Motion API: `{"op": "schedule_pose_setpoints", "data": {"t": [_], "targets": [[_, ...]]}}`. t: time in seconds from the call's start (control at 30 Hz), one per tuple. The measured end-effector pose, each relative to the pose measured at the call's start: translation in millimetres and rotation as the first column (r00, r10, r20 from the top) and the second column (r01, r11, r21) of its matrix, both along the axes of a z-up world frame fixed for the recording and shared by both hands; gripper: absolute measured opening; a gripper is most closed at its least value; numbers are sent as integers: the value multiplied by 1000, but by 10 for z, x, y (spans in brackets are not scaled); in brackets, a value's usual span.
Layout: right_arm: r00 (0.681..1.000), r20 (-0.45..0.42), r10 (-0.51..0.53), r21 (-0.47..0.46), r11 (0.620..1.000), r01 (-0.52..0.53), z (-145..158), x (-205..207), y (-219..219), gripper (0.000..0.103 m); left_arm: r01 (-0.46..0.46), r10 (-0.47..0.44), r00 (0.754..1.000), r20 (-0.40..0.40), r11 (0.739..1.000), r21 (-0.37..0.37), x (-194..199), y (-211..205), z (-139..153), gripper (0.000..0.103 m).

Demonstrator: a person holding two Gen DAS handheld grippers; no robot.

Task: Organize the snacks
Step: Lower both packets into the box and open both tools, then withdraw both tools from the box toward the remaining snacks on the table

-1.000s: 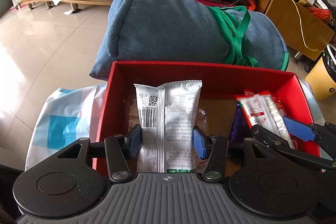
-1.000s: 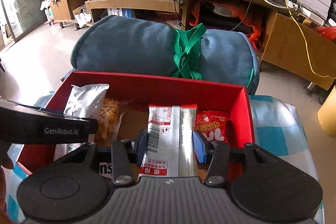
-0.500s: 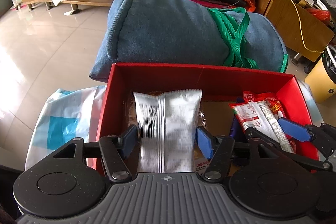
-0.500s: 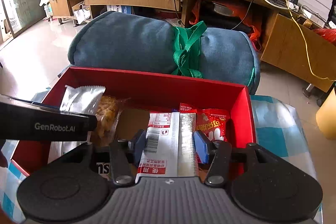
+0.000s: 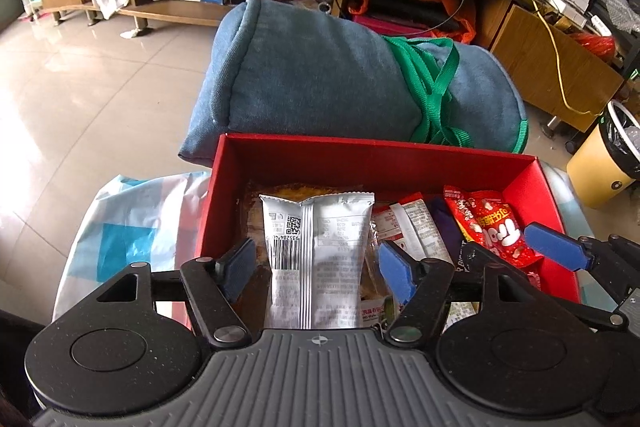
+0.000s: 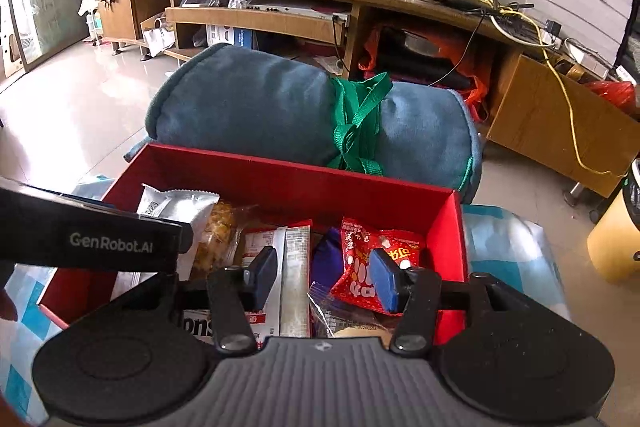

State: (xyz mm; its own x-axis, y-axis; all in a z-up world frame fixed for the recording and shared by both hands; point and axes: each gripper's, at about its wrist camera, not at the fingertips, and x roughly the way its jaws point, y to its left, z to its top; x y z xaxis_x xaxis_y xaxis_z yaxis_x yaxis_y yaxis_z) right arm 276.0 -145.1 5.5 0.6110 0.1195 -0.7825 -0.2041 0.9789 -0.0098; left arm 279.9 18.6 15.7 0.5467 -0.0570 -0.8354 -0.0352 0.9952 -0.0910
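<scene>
The left tool (image 5: 314, 259) stands open over the red box (image 5: 372, 157). Its jaws have just been opening, and the silver packet (image 5: 318, 247) lies lengthwise between them, clear of both blue pads with a gap on each side. Nothing is gripped. The packet rests in the left part of the box, on top of a clear-wrapped golden pastry (image 5: 296, 190).

The right tool (image 6: 323, 263) hangs over the right part of the box. Its jaws have just been opening a little and stand apart, pressing nothing. The red-and-white strip packet (image 6: 294, 267) lies below, by the left pad. The red packet (image 6: 360, 267) lies under the right pad, with a purple packet (image 6: 328, 255) between the two.

The box's far wall runs just in front of the rolled blue cushion (image 5: 320, 75), which is tied with green straps (image 5: 432, 83). In the left wrist view the left pad sits close to the box's left wall. Bare checked cloth (image 5: 128, 227) covers the tabletop at the lower left of that frame, and more shows right of the box in the right wrist view. A yellow bin (image 5: 600, 163) stands at the right edge.

I count two tools, one box and one cushion. There are five snacks I can tell apart, one of each kind, and more wrappers half hidden at the box's near end.
</scene>
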Motion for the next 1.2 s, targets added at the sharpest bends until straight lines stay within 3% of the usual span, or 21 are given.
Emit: {"op": "schedule_pose_setpoints", "data": {"t": [1.2], "targets": [[1000, -6, -5, 26, 1000, 5, 263, -503, -94, 50, 37, -36, 999, 30, 998, -50, -529, 106, 177, 78]]}}
